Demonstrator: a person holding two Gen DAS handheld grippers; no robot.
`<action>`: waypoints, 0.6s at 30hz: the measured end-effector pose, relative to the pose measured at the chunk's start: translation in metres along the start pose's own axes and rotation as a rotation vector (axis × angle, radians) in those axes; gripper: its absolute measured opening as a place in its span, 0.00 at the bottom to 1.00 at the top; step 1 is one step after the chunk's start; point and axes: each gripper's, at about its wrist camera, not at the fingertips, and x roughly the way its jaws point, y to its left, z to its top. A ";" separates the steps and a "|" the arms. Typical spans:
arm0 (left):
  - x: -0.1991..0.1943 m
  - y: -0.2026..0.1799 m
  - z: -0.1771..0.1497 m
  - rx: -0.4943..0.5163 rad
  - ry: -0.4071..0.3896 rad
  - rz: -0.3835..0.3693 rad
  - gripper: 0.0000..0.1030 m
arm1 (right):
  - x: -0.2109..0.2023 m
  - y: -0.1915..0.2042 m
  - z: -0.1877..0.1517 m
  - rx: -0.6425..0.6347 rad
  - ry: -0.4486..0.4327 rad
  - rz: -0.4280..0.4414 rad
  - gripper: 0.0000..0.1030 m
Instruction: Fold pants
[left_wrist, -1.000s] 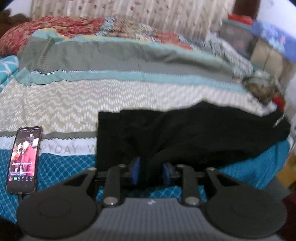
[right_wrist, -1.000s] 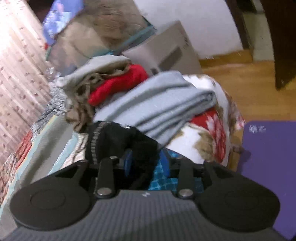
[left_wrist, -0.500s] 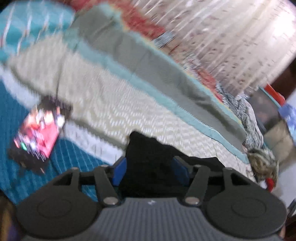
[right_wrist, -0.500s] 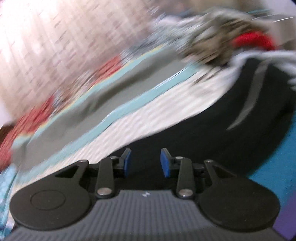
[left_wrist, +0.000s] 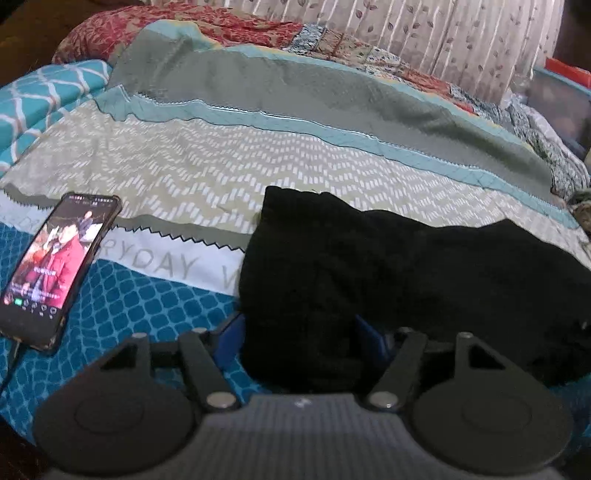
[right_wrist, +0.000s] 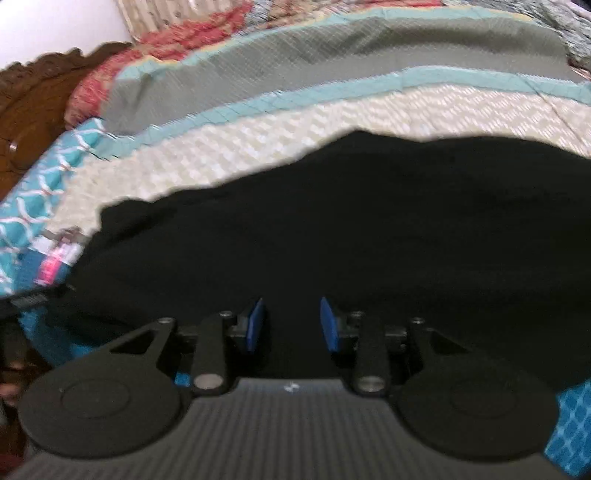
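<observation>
The black pants (left_wrist: 406, 266) lie across the patterned bedspread (left_wrist: 258, 166), with their left end bunched up close to the camera. My left gripper (left_wrist: 301, 332) sits low at that end. Its jaws are opening, and the bunch of black cloth lies loosely between the blue pads (left_wrist: 231, 334). In the right wrist view the pants (right_wrist: 332, 221) fill the middle as one wide dark mass. My right gripper (right_wrist: 291, 325) is low over them, its narrow gap filled with black cloth, shut on a pinch of the pants.
A phone (left_wrist: 55, 266) with its screen lit lies on the bedspread left of the pants, with a cable at its near end. Red patterned pillows (left_wrist: 166, 29) and a curtain (left_wrist: 443, 33) line the far side. A dark wooden headboard (right_wrist: 33, 103) stands at the left.
My left gripper has let go of the pants' end and dropped lower. My right gripper has swung far across from the clothes pile to over the bed, with black cloth still in it.
</observation>
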 end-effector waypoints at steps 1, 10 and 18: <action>0.001 0.001 -0.001 -0.005 -0.003 -0.002 0.62 | -0.002 0.009 0.006 -0.020 -0.021 0.025 0.37; -0.002 -0.001 0.000 0.000 -0.009 0.016 0.64 | 0.066 0.110 -0.003 -0.383 0.181 0.266 0.34; -0.019 0.010 0.009 -0.095 0.001 -0.020 0.66 | 0.061 0.086 -0.004 -0.297 0.155 0.251 0.37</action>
